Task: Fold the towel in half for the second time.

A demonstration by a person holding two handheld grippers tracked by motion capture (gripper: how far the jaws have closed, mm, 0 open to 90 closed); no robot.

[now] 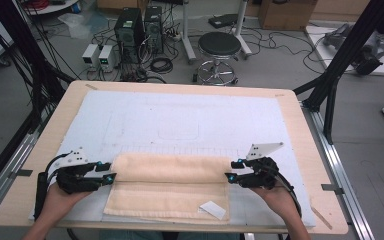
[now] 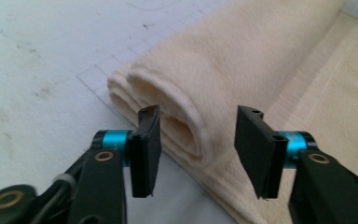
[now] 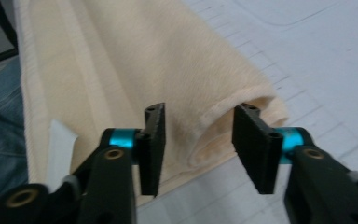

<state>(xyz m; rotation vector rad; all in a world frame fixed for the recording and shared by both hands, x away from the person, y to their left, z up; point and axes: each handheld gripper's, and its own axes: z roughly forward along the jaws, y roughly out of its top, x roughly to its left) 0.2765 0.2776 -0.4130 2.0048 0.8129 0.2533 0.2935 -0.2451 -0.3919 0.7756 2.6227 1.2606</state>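
A cream towel [image 1: 172,197] lies on the white mat near the front edge, its far part rolled up into a long roll [image 1: 172,167] that runs left to right. My left gripper [image 1: 109,172] is at the roll's left end and my right gripper [image 1: 232,170] at its right end. In the left gripper view the jaws [image 2: 198,149] stand apart on either side of the roll's open end [image 2: 182,126] without pressing it. The right gripper view shows the same: jaws [image 3: 198,149] apart around the other end of the roll [image 3: 214,126]. A white label [image 1: 213,209] sits on the towel's front right corner.
The white mat [image 1: 180,115] covers most of the wooden table [image 1: 300,130]. Beyond the table stand a black stool [image 1: 219,47], computer towers [image 1: 130,30] and cables on the floor. Black frame posts [image 1: 340,60] rise at both sides.
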